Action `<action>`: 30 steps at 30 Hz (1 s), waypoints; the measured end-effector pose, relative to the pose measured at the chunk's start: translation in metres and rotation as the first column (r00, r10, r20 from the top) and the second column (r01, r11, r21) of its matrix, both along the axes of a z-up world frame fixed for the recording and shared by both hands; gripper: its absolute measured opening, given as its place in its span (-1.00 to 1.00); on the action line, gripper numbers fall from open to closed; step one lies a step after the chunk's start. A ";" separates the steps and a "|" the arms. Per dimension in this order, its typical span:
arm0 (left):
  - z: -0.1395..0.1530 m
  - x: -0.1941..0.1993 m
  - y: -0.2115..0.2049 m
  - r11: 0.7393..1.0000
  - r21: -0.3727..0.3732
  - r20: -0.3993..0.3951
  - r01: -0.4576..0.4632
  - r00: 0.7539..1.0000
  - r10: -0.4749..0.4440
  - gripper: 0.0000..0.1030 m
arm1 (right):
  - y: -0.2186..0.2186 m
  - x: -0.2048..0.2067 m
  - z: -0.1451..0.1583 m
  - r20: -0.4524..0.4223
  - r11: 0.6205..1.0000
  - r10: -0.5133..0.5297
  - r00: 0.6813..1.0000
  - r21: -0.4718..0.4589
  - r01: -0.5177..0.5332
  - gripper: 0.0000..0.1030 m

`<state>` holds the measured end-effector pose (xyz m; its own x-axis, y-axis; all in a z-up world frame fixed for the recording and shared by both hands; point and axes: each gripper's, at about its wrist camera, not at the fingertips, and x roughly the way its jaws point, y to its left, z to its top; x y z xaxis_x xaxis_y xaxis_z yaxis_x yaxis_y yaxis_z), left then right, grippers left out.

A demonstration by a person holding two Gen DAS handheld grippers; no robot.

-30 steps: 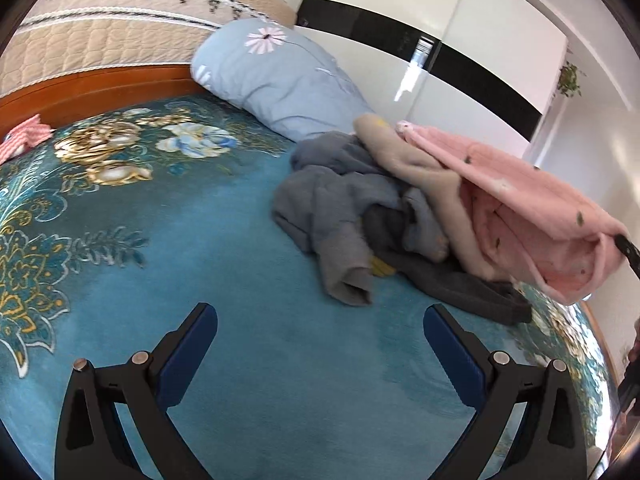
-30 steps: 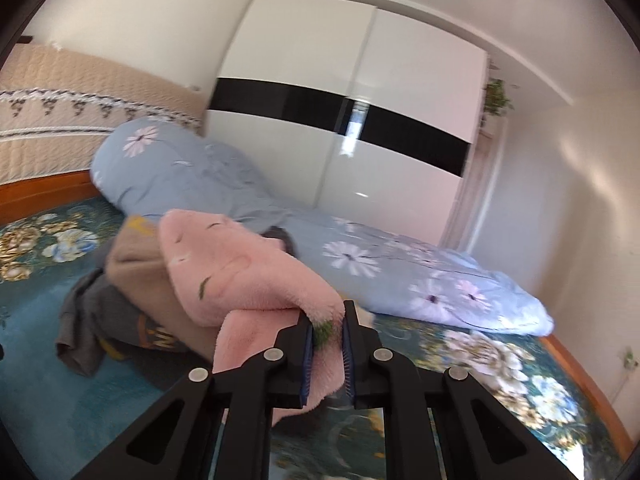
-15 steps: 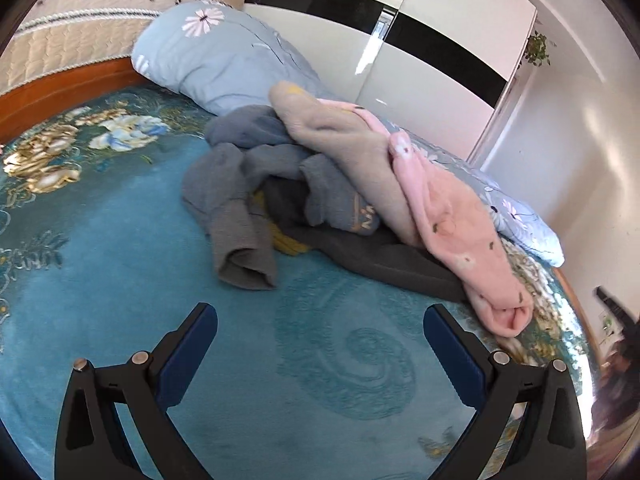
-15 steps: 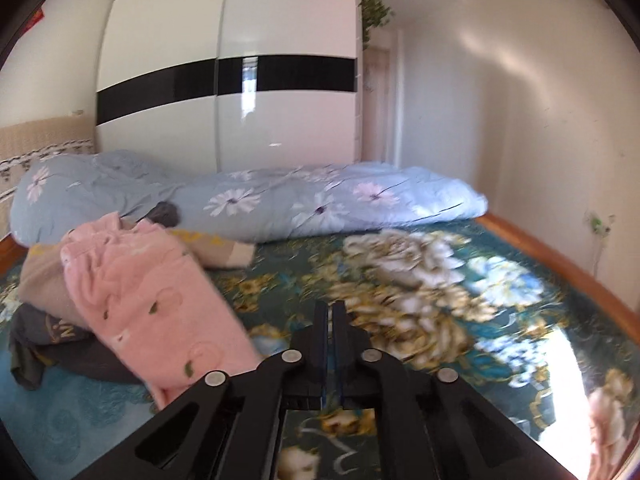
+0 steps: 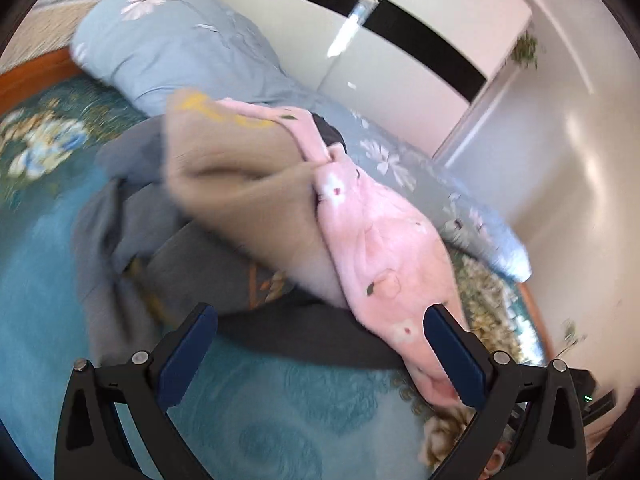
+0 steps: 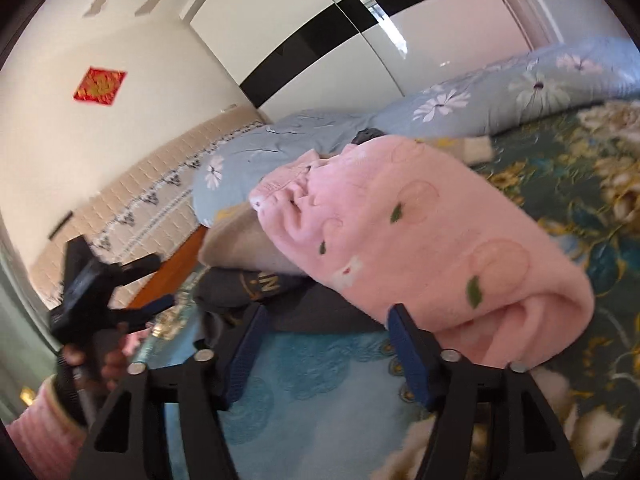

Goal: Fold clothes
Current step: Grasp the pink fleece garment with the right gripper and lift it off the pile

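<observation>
A heap of clothes lies on the teal floral bedspread (image 5: 280,408). A pink fleece garment (image 5: 384,256) with leaf prints lies on top, over a tan garment (image 5: 240,188) and dark grey ones (image 5: 120,224). My left gripper (image 5: 320,356) is open and empty, just in front of the heap. My right gripper (image 6: 326,356) is open and empty, close to the hanging end of the pink garment (image 6: 420,248). The left gripper also shows in the right wrist view (image 6: 100,292), held in a hand.
A long light-blue flowered quilt roll (image 5: 192,52) lies behind the heap. A quilted beige headboard (image 6: 132,216) and a white wardrobe with a black band (image 6: 320,44) stand beyond. The bed's wooden edge (image 5: 532,312) runs along the right.
My right gripper was shut on the pink garment, let it go and has opened. Both grippers have swung in close to the heap.
</observation>
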<state>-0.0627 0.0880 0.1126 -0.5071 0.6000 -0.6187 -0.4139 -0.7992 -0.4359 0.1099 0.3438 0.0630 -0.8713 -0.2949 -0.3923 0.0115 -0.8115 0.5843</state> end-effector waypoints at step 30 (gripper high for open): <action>0.057 -0.067 0.024 0.987 0.061 0.050 -0.149 0.988 0.146 -0.72 | 0.064 -0.002 -0.024 -0.085 0.877 0.000 0.996 -0.479 -0.041 0.81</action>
